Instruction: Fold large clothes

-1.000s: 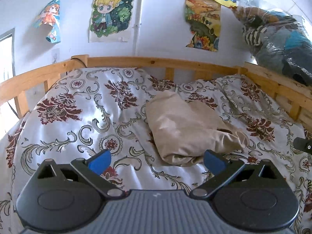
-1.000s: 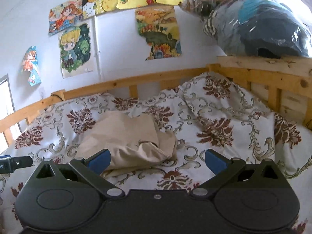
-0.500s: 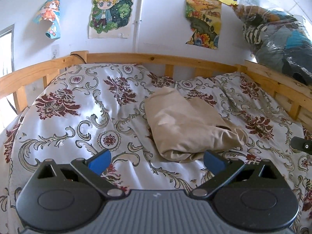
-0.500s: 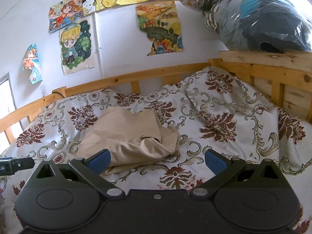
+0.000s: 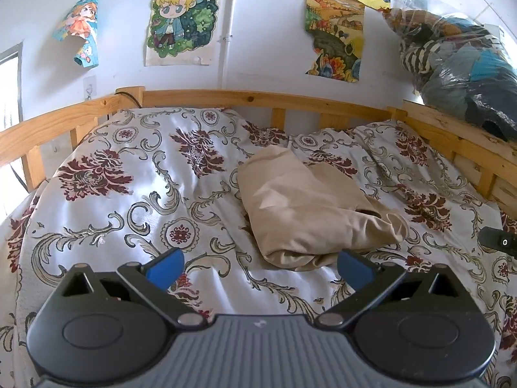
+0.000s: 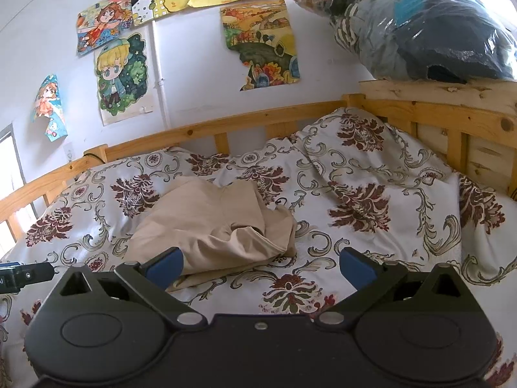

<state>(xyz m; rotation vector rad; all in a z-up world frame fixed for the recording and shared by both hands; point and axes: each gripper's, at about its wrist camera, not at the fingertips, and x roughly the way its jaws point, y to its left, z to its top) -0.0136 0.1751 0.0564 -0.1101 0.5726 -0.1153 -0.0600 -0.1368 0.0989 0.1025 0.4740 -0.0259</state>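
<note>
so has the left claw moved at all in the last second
Yes. The left claw has eased forward and slightly down: the wooden bed rail and beige garment sit lower and nearer in its view.

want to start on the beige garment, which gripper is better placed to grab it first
Probably the left gripper: the beige garment lies straight ahead between its open fingers. For the right gripper, also open, the garment sits off toward its left finger.

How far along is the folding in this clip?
Done: the beige garment lies in a loose, rumpled bundle on the floral bedspread, not a neat fold. In hand: nothing; the left tool and right tool are open and short of it. Left: spreading, folding, tidying.
</note>
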